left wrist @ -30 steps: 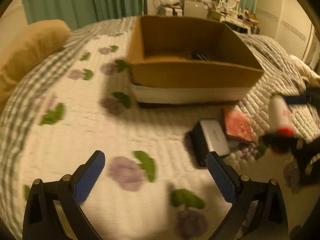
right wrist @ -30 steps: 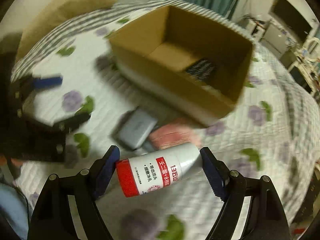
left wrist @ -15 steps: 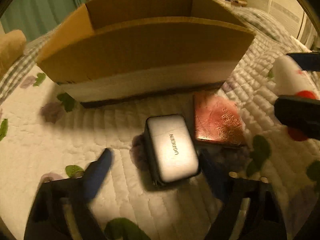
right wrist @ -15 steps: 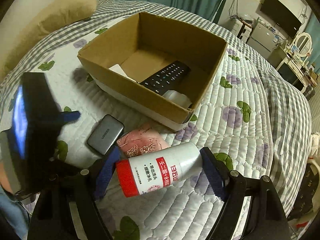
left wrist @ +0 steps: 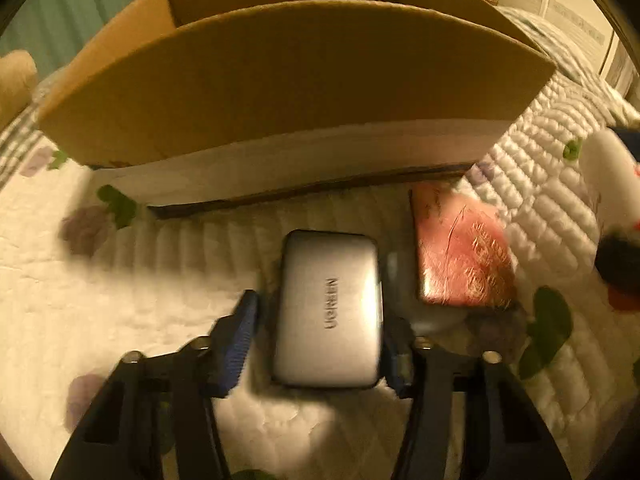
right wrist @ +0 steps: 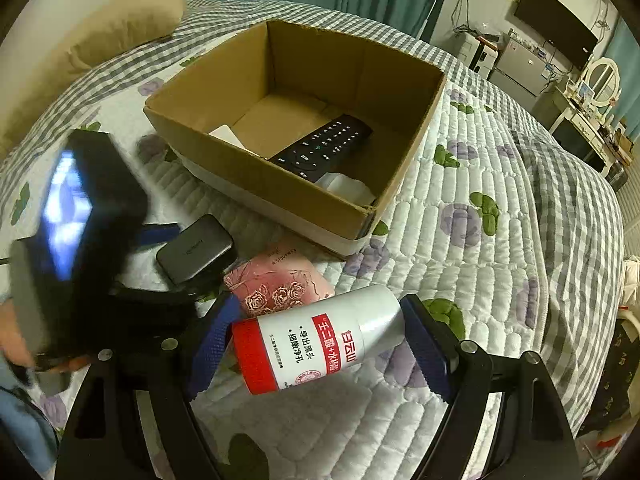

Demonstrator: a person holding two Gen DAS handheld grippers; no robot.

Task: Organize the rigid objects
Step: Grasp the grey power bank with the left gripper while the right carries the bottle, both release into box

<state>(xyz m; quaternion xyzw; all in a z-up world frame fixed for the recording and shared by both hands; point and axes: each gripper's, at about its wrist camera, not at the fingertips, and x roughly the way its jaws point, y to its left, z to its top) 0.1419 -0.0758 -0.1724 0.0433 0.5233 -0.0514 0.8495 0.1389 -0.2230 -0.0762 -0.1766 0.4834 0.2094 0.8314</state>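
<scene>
- The left gripper (left wrist: 320, 344) straddles a grey UGREEN power bank (left wrist: 330, 308) lying on the quilted bed (left wrist: 120, 300); its blue fingers (left wrist: 238, 340) stand on either side, the right one touching the case, the left one with a small gap, so whether they grip it cannot be told through the blur.
- A pink rose-patterned packet (left wrist: 460, 256) lies just beside the power bank, both in front of the cardboard box (left wrist: 280, 80).
- The right gripper (right wrist: 320, 348) holds a white bottle with a red cap (right wrist: 316, 344) crosswise, fingers (right wrist: 210, 348) closed on its two ends, above the bed near the packet.
- Inside the box lie a black remote control (right wrist: 324, 148) and white items (right wrist: 348, 188).
- A tan pillow (right wrist: 120, 28) rests at the far edge of the bed.
</scene>
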